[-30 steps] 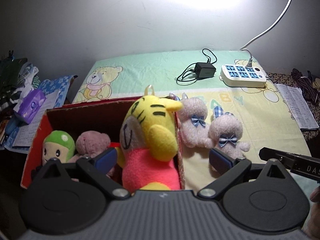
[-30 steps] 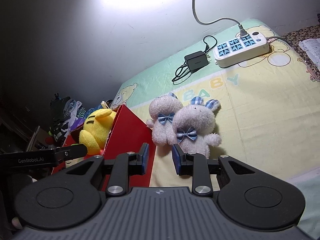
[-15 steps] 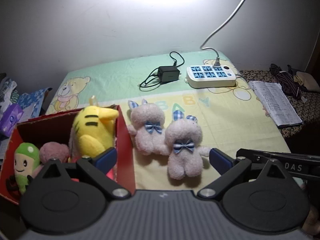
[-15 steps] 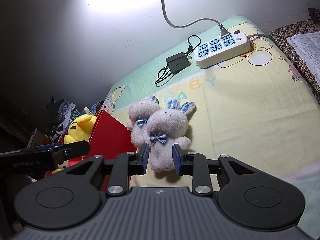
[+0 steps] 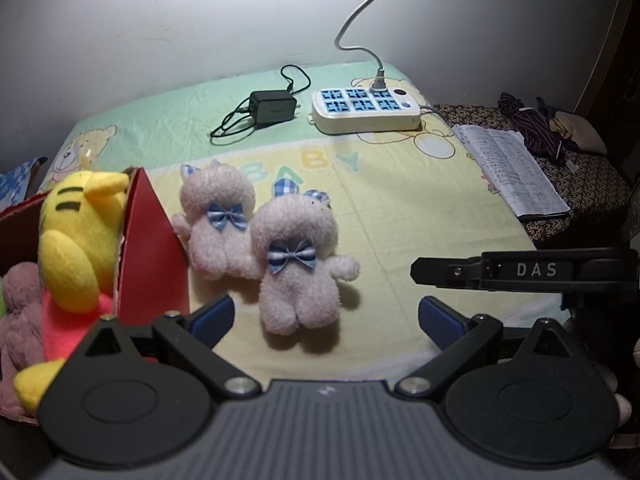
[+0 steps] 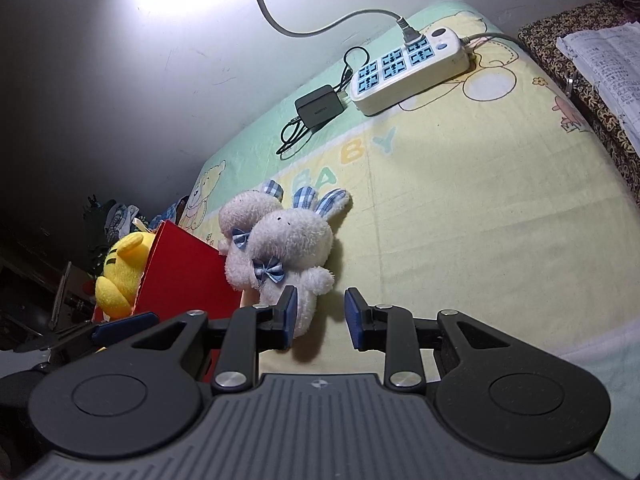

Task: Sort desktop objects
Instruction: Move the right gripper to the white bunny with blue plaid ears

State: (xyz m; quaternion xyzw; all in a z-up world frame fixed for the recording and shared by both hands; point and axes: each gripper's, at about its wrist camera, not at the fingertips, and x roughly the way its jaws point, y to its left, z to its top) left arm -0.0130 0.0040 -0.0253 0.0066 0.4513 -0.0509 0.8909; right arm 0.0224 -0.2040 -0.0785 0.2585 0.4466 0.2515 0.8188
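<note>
Two pale plush rabbits with blue bow ties lie side by side on the yellow-green baby sheet. The near rabbit [image 5: 298, 276] [image 6: 292, 248] has its legs below the gap of my left gripper [image 5: 326, 318], which stands wide open and holds nothing. My right gripper [image 6: 322, 314] hangs just past that rabbit's foot, its jaws a narrow gap apart with nothing pressed between the pads. The far rabbit [image 5: 218, 220] [image 6: 240, 216] leans against the red box [image 5: 156, 248] [image 6: 188, 272], which holds a yellow tiger plush [image 5: 76, 240] [image 6: 120, 276] and a pink plush [image 5: 20, 312].
A white power strip [image 5: 366, 108] and a black charger with cable [image 5: 272, 106] lie at the back near the wall. Printed papers [image 5: 512, 168] rest on a patterned surface to the right. The right gripper's body [image 5: 520, 270] juts in from the right.
My left gripper has swung right, from over the red box to over the near rabbit. The right gripper has come lower and closer to the same rabbit. Neither jaw gap has changed.
</note>
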